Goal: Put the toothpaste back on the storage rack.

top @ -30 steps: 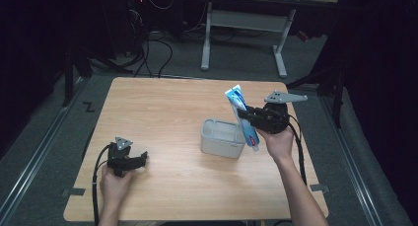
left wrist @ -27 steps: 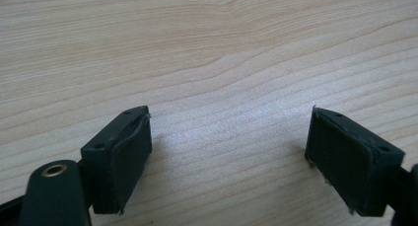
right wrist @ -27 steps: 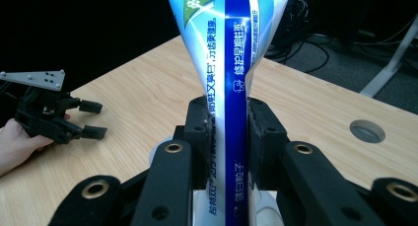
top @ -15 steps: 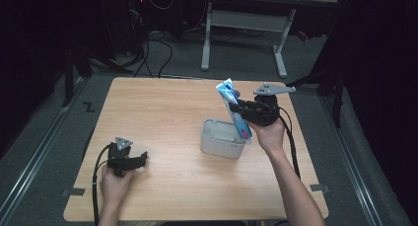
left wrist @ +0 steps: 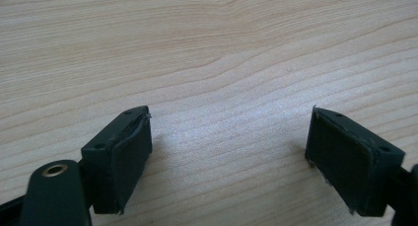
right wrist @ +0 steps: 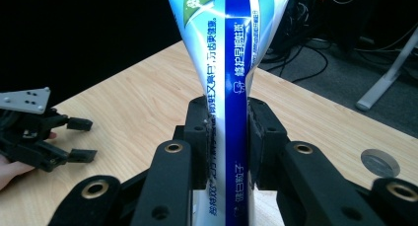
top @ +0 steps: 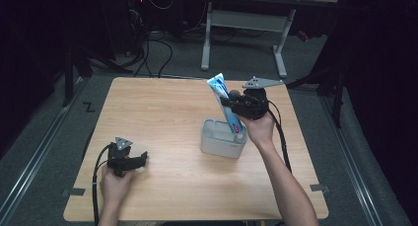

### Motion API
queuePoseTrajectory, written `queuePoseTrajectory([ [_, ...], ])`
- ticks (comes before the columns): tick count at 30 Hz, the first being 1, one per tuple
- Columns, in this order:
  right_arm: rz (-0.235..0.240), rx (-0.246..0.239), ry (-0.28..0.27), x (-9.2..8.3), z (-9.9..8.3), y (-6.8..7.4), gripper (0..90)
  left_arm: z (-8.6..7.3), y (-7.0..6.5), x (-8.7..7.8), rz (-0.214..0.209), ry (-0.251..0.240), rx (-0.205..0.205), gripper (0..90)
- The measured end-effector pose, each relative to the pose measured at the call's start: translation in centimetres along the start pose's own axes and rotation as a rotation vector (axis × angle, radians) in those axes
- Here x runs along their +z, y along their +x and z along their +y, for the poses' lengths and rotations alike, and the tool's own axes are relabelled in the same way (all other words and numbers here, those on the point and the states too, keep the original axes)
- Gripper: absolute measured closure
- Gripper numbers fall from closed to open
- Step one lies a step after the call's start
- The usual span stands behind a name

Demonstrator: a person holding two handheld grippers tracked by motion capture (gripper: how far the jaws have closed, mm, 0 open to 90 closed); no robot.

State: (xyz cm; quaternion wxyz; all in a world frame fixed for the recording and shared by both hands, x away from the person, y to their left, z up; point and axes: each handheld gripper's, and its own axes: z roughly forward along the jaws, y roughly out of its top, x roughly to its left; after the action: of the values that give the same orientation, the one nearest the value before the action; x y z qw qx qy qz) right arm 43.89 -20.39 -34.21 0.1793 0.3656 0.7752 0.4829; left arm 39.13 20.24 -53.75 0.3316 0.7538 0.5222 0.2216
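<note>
Right gripper (right wrist: pixel 226 137) is clamped on a toothpaste tube (right wrist: pixel 229 88), pads pressing both sides at about the tube's middle. Tube is white and light blue with a dark blue stripe down its length carrying white Chinese print, plus a small green patch near the flat crimped end. In the right gripper view the tube runs straight away from the jaws, crimped end farthest out and cut off by the frame top; the cap end drops below the jaws and is hidden by the gripper body. From the high view the tube (top: pixel 226 105) stands tilted, crimped end up and away from the hand, lower end with a red bit dipping into a grey bin (top: pixel 217 144) directly under the right gripper (top: pixel 227 103). Whether the cap touches the bin's floor can't be made out. Bin is a small rounded open box, its inside mostly in shadow.

Farther out, across the worktop (top: pixel 162 112), the left gripper (top: pixel 143 158) lies low on the wood in the person's left hand (top: pixel 116 181), jaws wide with nothing between them; in the left gripper view only bare wood grain (left wrist: pixel 222 63) lies beyond the pads. Past the worktop's far edge the room is dark: cables and desk legs (top: pixel 281 53) on the floor, details hard to read.
</note>
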Motion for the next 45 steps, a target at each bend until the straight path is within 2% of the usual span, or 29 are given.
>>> queuePoseTrajectory([
  [7,0.001,0.015,0.004,1.1,-0.1,-0.2,73.7,0.0,0.0,0.0,0.000,-0.001,0.000,17.9],
  [23,0.005,0.013,0.017,2.6,-0.3,0.4,73.8,0.0,0.0,0.0,0.000,-0.001,0.000,18.0],
  [45,0.005,0.014,0.089,4.3,-2.0,0.3,73.6,0.0,0.0,0.0,0.000,-0.001,0.001,18.0],
])
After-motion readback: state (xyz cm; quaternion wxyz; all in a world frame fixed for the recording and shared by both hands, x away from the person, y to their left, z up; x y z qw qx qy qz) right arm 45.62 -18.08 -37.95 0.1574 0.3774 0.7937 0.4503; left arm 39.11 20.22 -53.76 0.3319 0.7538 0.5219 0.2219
